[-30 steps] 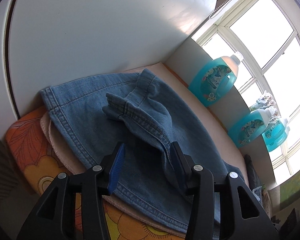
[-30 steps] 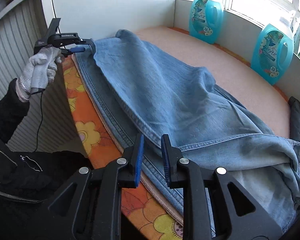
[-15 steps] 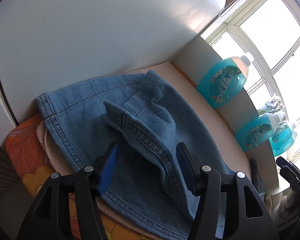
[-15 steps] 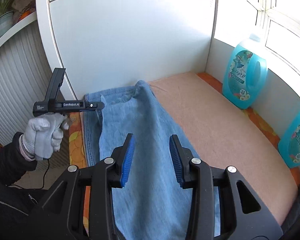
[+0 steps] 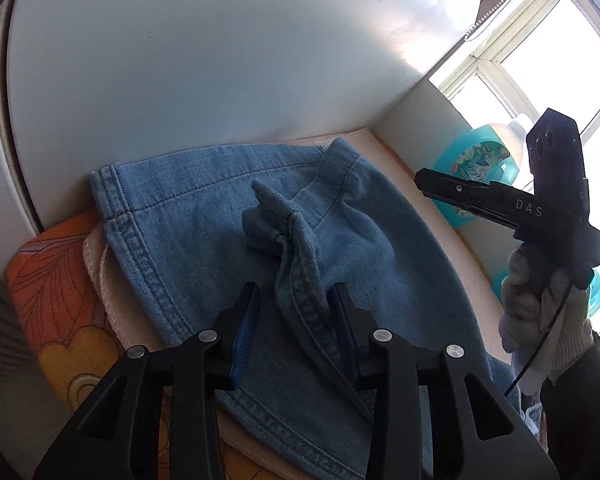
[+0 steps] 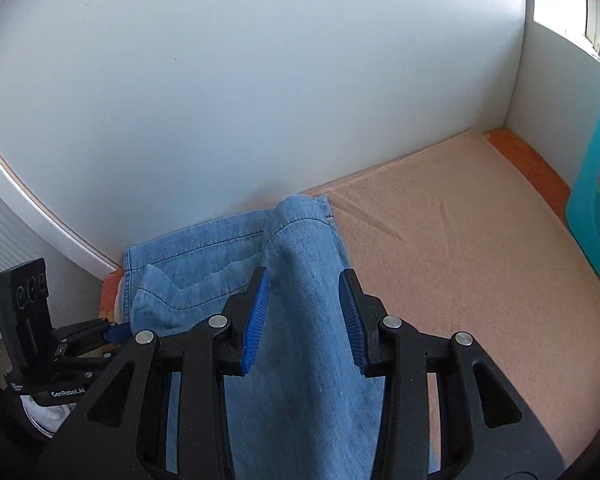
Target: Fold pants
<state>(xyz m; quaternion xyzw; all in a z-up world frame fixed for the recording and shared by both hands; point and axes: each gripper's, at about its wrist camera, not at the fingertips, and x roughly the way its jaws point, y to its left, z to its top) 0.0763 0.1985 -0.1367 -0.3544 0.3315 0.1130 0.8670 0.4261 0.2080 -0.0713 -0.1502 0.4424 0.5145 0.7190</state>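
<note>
Left wrist view: the blue denim pants (image 5: pixel 188 216) lie on the pink-covered tabletop (image 5: pixel 432 216) against the white wall (image 5: pixel 220 60), a raised seam fold between the left gripper (image 5: pixel 294 312) fingers, which are closing and touch it only on one side. In the right wrist view, the right gripper (image 6: pixel 304 312) hangs above a pant leg, fingers partly apart and gripping nothing.
</note>
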